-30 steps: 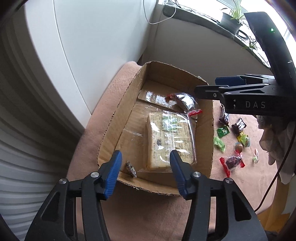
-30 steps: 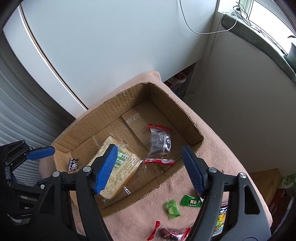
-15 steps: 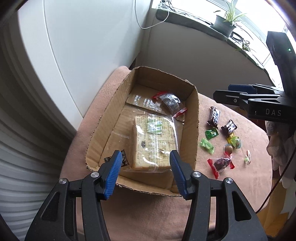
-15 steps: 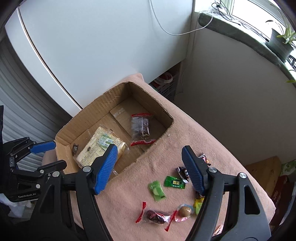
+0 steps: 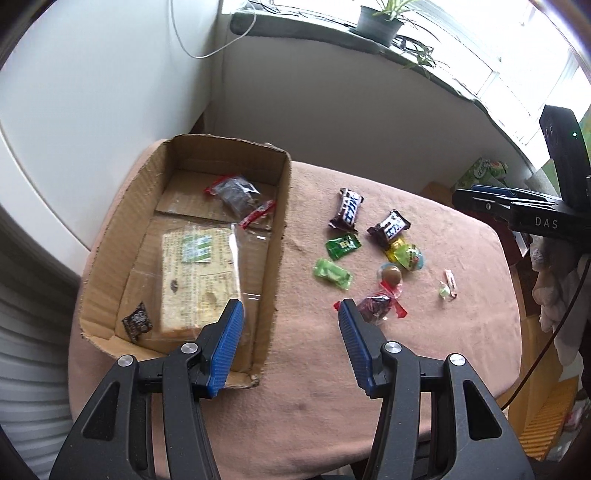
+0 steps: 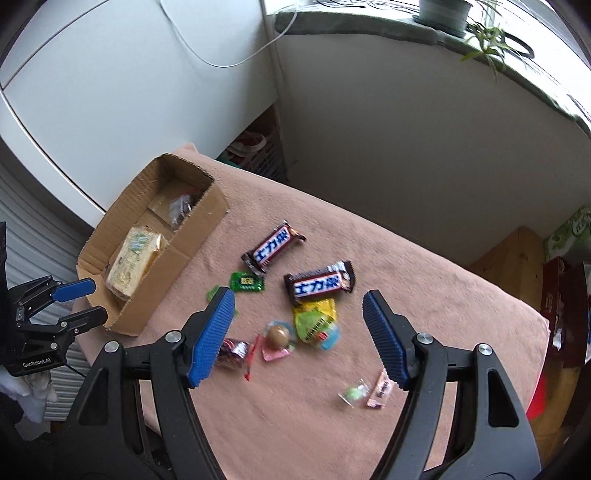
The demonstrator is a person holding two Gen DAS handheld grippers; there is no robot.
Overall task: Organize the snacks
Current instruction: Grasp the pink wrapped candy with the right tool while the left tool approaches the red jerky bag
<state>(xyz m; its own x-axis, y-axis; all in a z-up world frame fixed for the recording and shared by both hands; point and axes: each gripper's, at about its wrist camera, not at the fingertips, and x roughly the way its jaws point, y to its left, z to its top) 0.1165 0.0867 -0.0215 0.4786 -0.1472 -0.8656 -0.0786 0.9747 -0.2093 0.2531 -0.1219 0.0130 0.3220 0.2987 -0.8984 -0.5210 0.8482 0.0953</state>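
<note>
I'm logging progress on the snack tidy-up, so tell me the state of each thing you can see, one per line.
Cardboard box: open, partly filled.
Cracker pack: lying flat in the box.
Two chocolate bars: on the cloth, outside the box.
Green candies: loose on the cloth.
Left gripper: jaws open, empty.
Right gripper: jaws open, empty.

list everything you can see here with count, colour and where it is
box: 1, brown cardboard, left on the table
bread pack: 1, clear wrap, in the box
dark snack bag: 1, red ends, far end of box
small black packet: 1, near corner of box
chocolate bars: 2, brown, on the cloth right of the box
green packets: 2, beside the bars
other sweets: several, mixed colours, loose on the cloth
cloth: 1, pink, covers the table
plant: 1, green, windowsill
left tool: open, empty
right tool: open, empty
</note>
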